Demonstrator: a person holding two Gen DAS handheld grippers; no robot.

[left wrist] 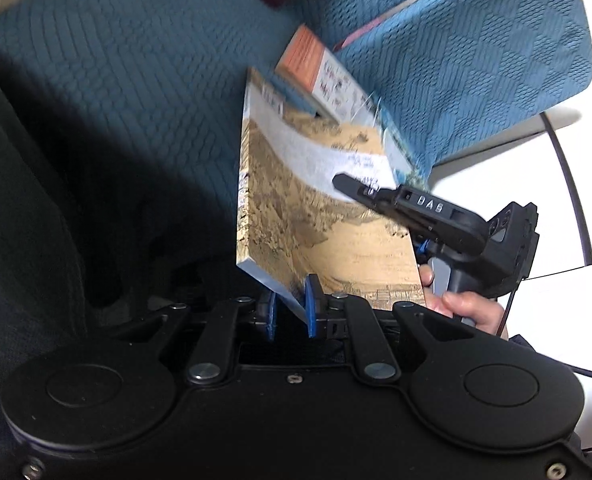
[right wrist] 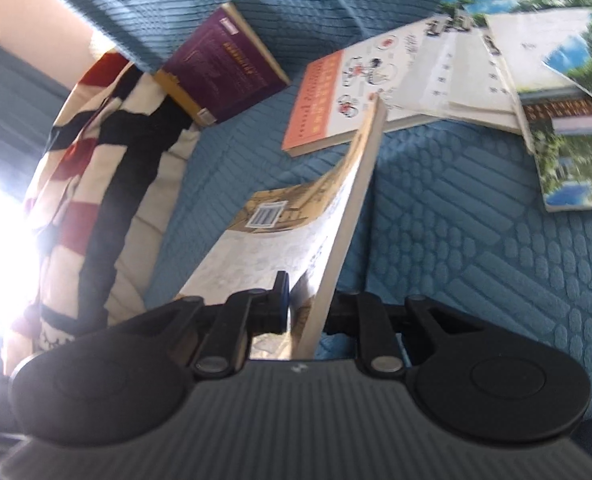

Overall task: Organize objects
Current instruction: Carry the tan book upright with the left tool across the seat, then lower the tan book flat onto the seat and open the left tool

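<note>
Jaws of left gripper [left wrist: 289, 306] and right gripper [right wrist: 308, 312] both clamp tan book [left wrist: 320, 216].

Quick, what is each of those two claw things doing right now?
Left gripper: closed on the lower edge of the tan book.
Right gripper: closed on the same tan book, held off the blue sofa.

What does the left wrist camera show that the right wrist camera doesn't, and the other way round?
Only the left wrist view shows the right gripper from outside, the hand holding it, and the tan book's front cover. Only the right wrist view shows the striped pillow, the whole purple book, the landscape-cover books, and the tan book's barcoded back. Both show the tan book clamped in both jaws, the orange-spined book and the blue quilted cover.
</note>
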